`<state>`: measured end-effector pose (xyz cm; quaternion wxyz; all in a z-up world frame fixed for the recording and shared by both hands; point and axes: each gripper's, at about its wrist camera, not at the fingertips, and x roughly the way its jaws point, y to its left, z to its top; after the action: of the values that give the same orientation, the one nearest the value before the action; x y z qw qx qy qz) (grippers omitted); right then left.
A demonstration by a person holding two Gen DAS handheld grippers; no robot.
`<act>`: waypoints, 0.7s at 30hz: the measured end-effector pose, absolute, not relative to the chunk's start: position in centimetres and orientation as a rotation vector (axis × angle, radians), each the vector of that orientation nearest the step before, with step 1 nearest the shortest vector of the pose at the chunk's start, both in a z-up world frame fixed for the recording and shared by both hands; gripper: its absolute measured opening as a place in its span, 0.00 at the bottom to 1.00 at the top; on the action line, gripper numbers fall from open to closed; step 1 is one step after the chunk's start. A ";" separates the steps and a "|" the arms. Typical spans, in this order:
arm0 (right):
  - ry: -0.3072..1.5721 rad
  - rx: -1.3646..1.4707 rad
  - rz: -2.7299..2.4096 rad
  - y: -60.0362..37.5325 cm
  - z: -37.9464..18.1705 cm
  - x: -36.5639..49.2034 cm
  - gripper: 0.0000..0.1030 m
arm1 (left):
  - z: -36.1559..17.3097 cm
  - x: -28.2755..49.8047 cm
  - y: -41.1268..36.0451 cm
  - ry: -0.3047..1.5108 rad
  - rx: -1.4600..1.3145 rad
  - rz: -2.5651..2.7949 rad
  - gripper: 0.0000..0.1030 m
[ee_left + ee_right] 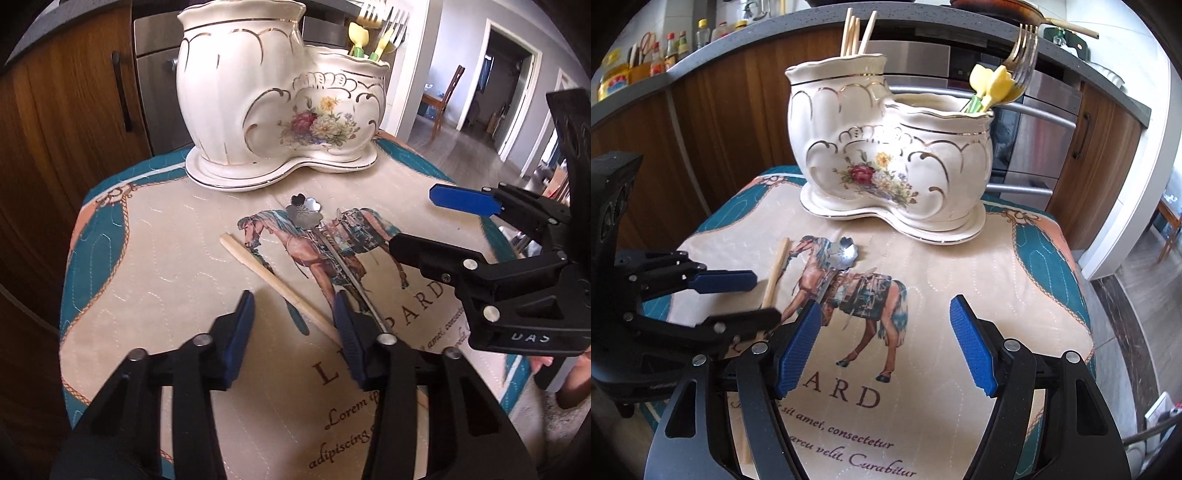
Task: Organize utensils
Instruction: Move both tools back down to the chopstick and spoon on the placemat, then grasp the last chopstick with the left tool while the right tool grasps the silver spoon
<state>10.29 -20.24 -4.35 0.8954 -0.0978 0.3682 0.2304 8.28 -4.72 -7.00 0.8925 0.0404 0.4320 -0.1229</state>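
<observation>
A white floral ceramic utensil holder (280, 99) (890, 155) with two compartments stands at the back of the mat. Its tall part holds several chopsticks (855, 33); its low part holds forks (1025, 55) and yellow-handled utensils (991, 83). A loose wooden chopstick (280, 284) (775, 273) and a flower-shaped metal spoon (306, 212) (844, 253) lie on the mat. My left gripper (293, 314) (759, 295) is open, low over the chopstick, jaws either side of it. My right gripper (886, 332) (413, 218) is open and empty above the mat.
The quilted horse-print mat (155, 258) (997, 266) covers a small table. Wooden cabinets (55, 129) and a steel appliance (1034, 147) stand behind. Floor drops away at the right edge (1115, 314).
</observation>
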 end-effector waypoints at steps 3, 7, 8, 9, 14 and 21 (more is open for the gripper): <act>0.765 -0.212 0.485 -19.9 -4.5 10.1 0.71 | -7.0 8.6 -4.3 0.898 0.084 -0.264 0.23; 0.766 -0.214 0.495 -19.6 -4.6 10.0 0.71 | -6.6 9.0 -3.4 0.898 0.067 -0.280 0.08; 0.767 -0.214 0.499 -19.5 -4.6 9.9 0.71 | -6.6 9.1 -3.2 0.879 0.058 -0.283 0.05; 0.769 -0.215 0.503 -19.4 -4.6 9.9 0.71 | -6.4 9.1 -2.9 0.879 0.052 -0.282 0.04; 0.775 -0.226 0.520 -19.1 -4.8 9.7 0.71 | -6.0 8.8 -2.4 0.915 0.063 -0.308 0.01; 0.834 -0.233 0.581 -17.0 -5.7 9.2 0.41 | -6.4 8.3 -3.2 0.930 0.141 -0.308 0.05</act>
<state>9.18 -17.05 -5.71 0.8671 -0.1113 0.3983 0.2776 8.27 -3.18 -6.42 0.8800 0.0676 0.4464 -0.1477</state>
